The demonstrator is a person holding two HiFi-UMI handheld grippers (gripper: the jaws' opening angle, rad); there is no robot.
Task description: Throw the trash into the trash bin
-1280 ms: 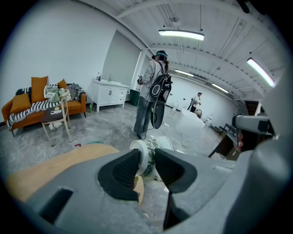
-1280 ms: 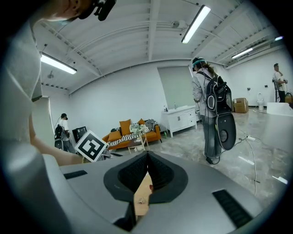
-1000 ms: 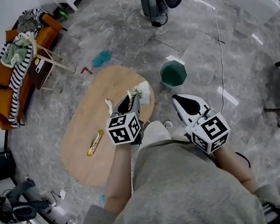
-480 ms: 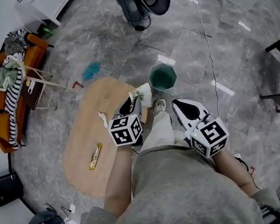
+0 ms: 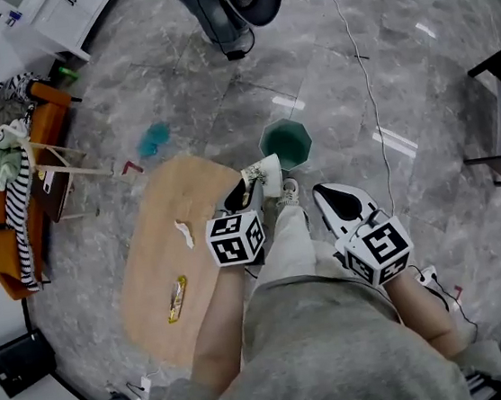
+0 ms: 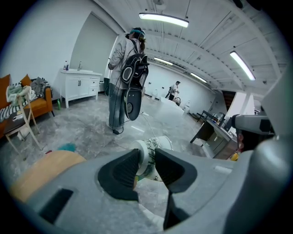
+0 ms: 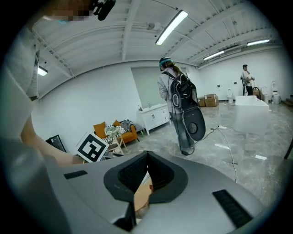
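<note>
The left claw (image 5: 251,186) is closed about halfway, its two dark pads pressed on the sides of a white paper cup (image 6: 148,154) with a leafy print. The cup lies sideways between the pads and sticks out past the tips. Just beyond those tips and a little to their right, the green trash bin (image 5: 290,140) stands open on the grey marble floor; the cup is near its rim but not over its mouth. The wooden bench (image 5: 155,270) spreads out to the left of this claw, with a crumpled white paper scrap (image 5: 183,233) and a yellow wrapper (image 5: 177,299) lying on it, both well apart from the cup. The right claw (image 5: 320,193), to the right of the person's leg, has its pads closed tip to tip and holds nothing.
</note>
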